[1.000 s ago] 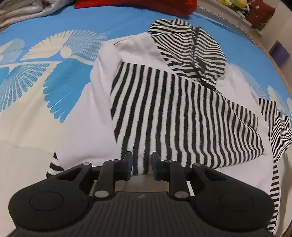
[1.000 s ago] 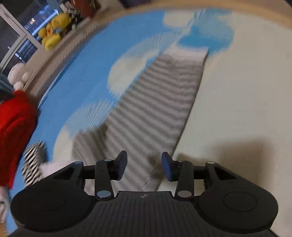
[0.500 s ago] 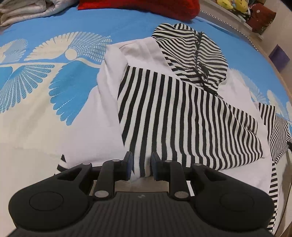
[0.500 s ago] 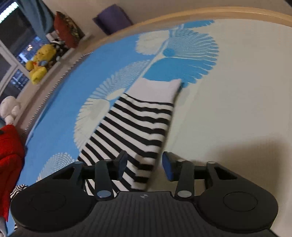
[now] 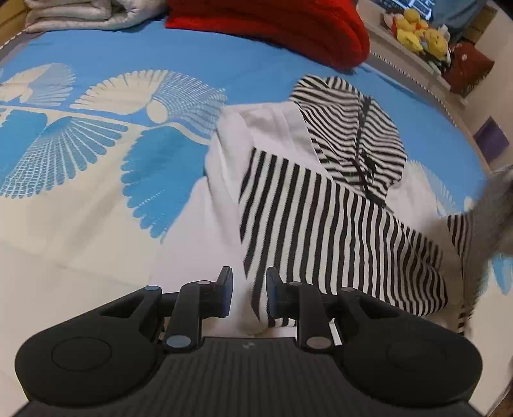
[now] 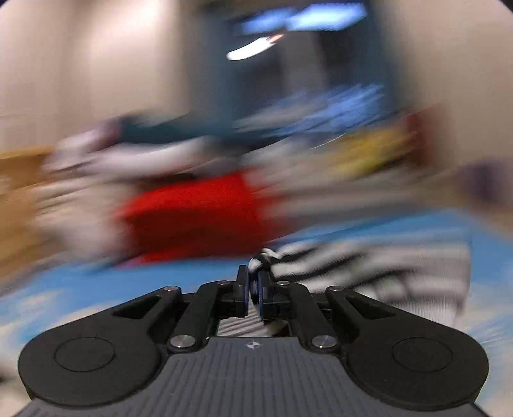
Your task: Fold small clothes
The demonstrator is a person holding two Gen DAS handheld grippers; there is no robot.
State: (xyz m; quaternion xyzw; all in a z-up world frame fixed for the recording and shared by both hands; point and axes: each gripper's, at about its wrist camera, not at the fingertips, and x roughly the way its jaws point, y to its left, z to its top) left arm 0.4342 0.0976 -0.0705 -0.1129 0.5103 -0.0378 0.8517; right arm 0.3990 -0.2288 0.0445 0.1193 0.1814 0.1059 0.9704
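Right hand-held gripper (image 6: pixel 252 288), spread half a second ago, now pinches the striped sleeve (image 6: pixel 368 259), lifting it; left hand-held gripper (image 5: pixel 248 287) stays spread beside the hoodie (image 5: pixel 320 208).

I see a bed (image 5: pixel 96 199) spread with a blue and cream fan-patterned cover. A red blanket (image 5: pixel 272 25) and a folded grey quilt (image 5: pixel 83 12) lie at its far end; yellow plush toys (image 5: pixel 420 35) sit on a ledge beside it.

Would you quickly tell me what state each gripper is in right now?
Left gripper: open, fingers either side of the folded sleeve's cuff, not clamped.
Right gripper: closed on the striped sleeve.
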